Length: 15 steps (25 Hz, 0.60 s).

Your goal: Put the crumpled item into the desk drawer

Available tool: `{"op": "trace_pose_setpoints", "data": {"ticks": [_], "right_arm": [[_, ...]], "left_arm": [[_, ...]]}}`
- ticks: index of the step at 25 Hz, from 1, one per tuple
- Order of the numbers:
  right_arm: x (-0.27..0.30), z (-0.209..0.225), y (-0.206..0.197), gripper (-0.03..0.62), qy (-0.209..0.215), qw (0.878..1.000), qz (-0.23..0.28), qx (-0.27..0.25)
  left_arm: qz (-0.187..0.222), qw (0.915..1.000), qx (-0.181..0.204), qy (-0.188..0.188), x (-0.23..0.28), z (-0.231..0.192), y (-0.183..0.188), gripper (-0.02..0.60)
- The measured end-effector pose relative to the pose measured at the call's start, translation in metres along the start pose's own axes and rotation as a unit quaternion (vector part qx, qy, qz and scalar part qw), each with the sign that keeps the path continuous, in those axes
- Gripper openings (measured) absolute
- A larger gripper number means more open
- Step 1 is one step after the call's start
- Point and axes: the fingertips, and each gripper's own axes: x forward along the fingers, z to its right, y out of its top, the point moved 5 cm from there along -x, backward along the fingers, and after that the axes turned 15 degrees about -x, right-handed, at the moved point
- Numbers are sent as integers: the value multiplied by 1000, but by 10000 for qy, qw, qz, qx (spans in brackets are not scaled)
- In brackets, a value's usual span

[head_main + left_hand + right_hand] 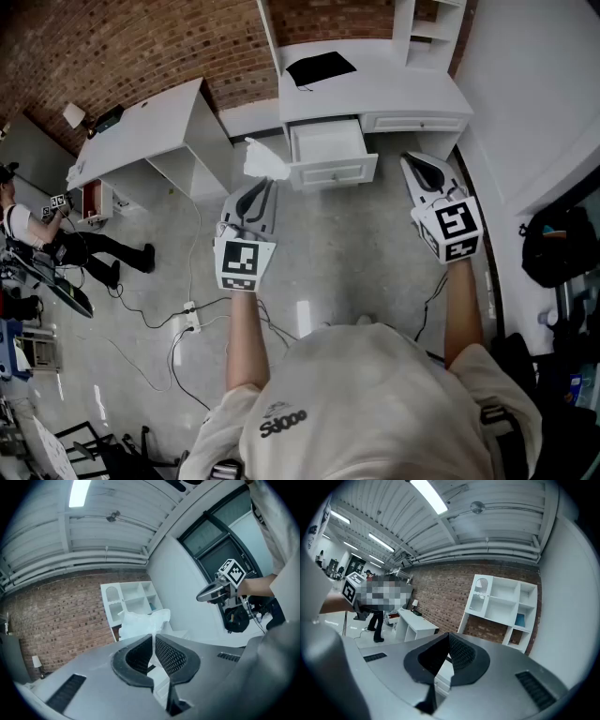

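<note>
Ahead, white desk (375, 70), drawer (335, 173) open, brick wall (122, 47); left fingers (136, 656) clamped on crumpled item (138, 623), right fingers (461, 653) together.

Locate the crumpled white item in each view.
Head view: crumpled white item at the left gripper tip, beside the open drawer.
Left gripper view: centre, pinched in the jaws.
Right gripper view: not in it.
Shared landmark: white shelf unit.

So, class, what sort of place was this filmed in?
Probably an indoor workshop or lab: bare brick wall, plain white desk, and a power strip with cables trailing across the floor.
</note>
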Motion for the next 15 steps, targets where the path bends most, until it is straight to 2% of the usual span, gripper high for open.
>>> {"op": "trace_pose_setpoints", "data": {"ticks": [7,11,15], "right_arm": [[13,-8,4,5,59,9999,-86,6],[21,-14,10,5,-3,9998,7,189],[32,-28,16,5,-73,9998,-50,152]], "left_arm": [[0,10000,-7,-56,2,-15,-3,32],[2,9999,21,-111,3,-27,-9,32],[-14,9998,73,-189,-1,-44,-17,32]]}}
